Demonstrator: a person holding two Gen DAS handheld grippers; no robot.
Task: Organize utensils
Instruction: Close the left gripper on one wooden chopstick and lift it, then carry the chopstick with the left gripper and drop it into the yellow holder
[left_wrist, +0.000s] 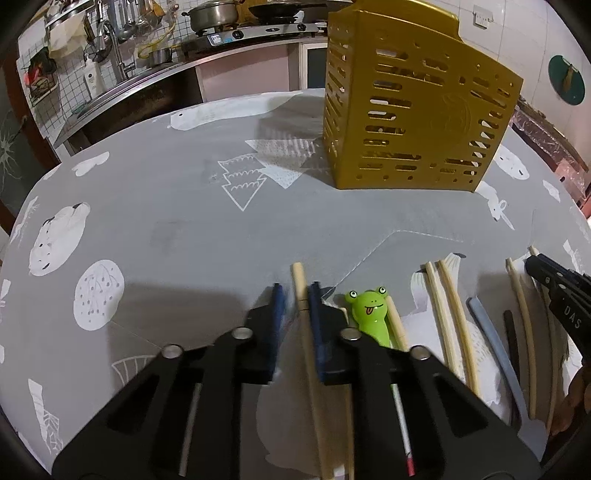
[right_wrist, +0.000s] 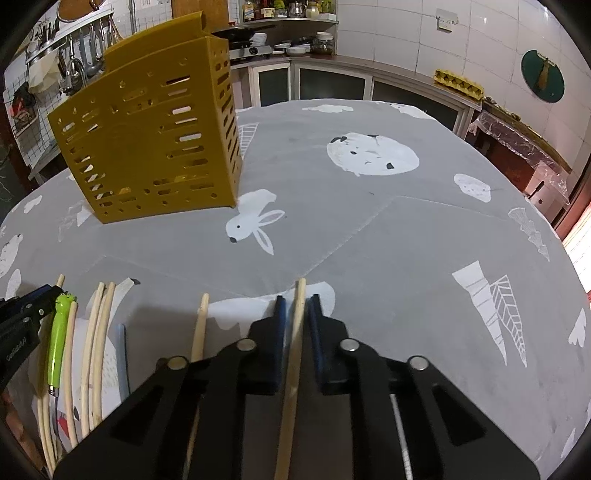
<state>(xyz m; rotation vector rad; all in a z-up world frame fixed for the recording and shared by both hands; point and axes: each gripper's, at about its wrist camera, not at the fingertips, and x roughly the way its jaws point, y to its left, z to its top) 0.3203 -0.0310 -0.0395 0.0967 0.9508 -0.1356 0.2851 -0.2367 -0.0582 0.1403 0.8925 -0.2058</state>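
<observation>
A: Left gripper (left_wrist: 297, 295) status?

B: Jaws closed on a chopstick (left_wrist: 301, 291). The stick runs lengthwise between the blue pads, its tip poking out just past the fingertips. It's lying on the tablecloth (left_wrist: 166, 221).

A: Right gripper (right_wrist: 297, 302)?

B: Same. Clamped on its own pale chopstick (right_wrist: 300, 295), tip sticking out ahead of the pads. Both grippers pitch down at the table.

A: What's beside the left one?

B: Frog utensil (left_wrist: 369, 306), green, just right of the right pad, touching or nearly, can't tell which. Another stick lies against the frog's right side. Further right: a pair of sticks (left_wrist: 441, 295), a grey-blue stick (left_wrist: 487, 332), a black one (left_wrist: 511, 336), then more pale ones. The right gripper shows at the far right edge of the left view, over those last sticks.

A: And beside the right one?

B: One loose stick (right_wrist: 201, 321) just left of its left pad. Further left, a bundle of pale sticks (right_wrist: 99, 325), then the frog's green handle (right_wrist: 59, 339), with the left gripper's tip at the far left edge.

A: Holder?

B: Yellow slotted holder (left_wrist: 406, 118), upright on the cloth, well ahead of both grippers. Ahead-right of the left one, ahead-left of the right one (right_wrist: 147, 140). Can't tell what's inside.

A: All utensils outside it?

B: Every one I can see lies flat on the cloth, near the grippers, roughly parallel.
</observation>
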